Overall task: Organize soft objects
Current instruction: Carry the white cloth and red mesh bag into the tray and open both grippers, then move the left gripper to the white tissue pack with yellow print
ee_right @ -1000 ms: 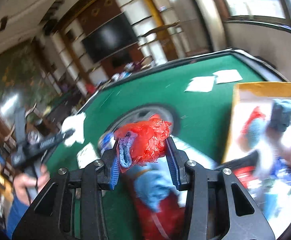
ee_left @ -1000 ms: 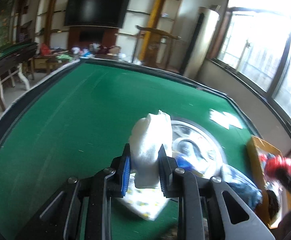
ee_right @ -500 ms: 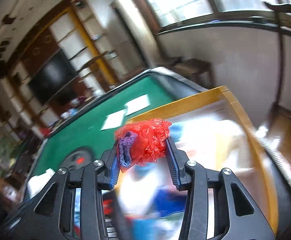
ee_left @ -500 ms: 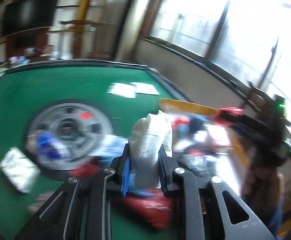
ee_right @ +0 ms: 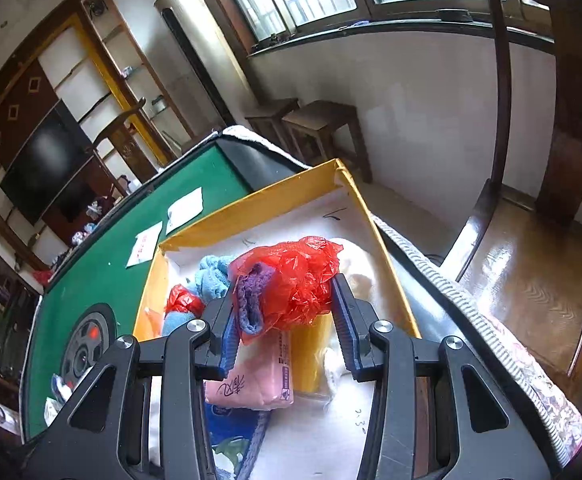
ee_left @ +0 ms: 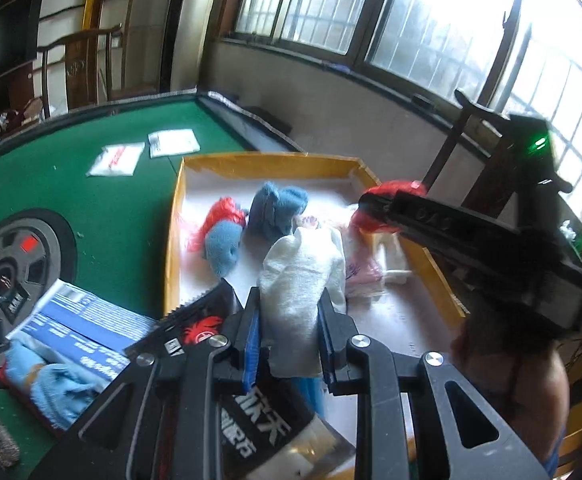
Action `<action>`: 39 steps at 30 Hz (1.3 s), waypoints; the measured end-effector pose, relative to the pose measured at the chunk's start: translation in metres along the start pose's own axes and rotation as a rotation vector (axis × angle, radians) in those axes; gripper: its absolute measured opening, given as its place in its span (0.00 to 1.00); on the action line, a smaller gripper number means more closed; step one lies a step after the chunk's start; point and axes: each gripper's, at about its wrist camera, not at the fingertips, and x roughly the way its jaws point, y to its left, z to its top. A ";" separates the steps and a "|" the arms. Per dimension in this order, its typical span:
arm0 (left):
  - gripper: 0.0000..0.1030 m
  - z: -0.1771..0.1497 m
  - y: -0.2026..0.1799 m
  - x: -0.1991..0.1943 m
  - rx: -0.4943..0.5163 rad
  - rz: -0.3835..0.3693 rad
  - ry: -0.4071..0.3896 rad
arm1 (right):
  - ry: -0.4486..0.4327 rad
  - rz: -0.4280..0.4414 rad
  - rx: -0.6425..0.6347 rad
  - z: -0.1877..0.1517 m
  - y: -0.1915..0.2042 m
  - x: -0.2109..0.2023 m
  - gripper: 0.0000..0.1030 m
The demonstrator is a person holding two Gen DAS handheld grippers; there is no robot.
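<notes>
My left gripper [ee_left: 289, 320] is shut on a rolled white cloth [ee_left: 303, 276], held over the near end of a yellow box [ee_left: 173, 216] with a white floor. My right gripper [ee_right: 283, 328] is shut on a red plastic bag with a purple knit inside [ee_right: 287, 280], above the same box [ee_right: 275, 196]; in the left wrist view it shows at the box's right side [ee_left: 387, 208]. Inside the box lie a blue knit bundle [ee_left: 277, 208], a light blue roll in red plastic [ee_left: 221, 236], a pink pack [ee_right: 259, 380] and a white soft item [ee_right: 357, 264].
The box sits on a green felt table [ee_left: 91, 200] with a round grey hub [ee_left: 7, 264]. Blue and black packets [ee_left: 91, 320], a light blue cloth [ee_left: 51, 380] and two white paper packets [ee_left: 143, 152] lie on it. A wooden chair [ee_right: 531, 240] stands beyond the table edge.
Both grippers have swung from over the table's middle to above the yellow box, each keeping its load. The right one arrived first; the left followed.
</notes>
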 end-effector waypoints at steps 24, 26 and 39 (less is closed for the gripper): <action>0.48 -0.001 0.021 -0.052 -0.085 -0.027 -0.102 | -0.202 0.033 -0.031 0.001 0.013 -0.037 0.61; 0.48 -0.004 0.031 -0.060 -0.100 -0.016 -0.115 | -0.210 0.043 -0.040 0.000 0.016 -0.038 0.61; 0.60 -0.040 0.149 -0.135 -0.264 0.211 -0.183 | -0.204 0.079 -0.132 -0.012 0.038 -0.034 0.61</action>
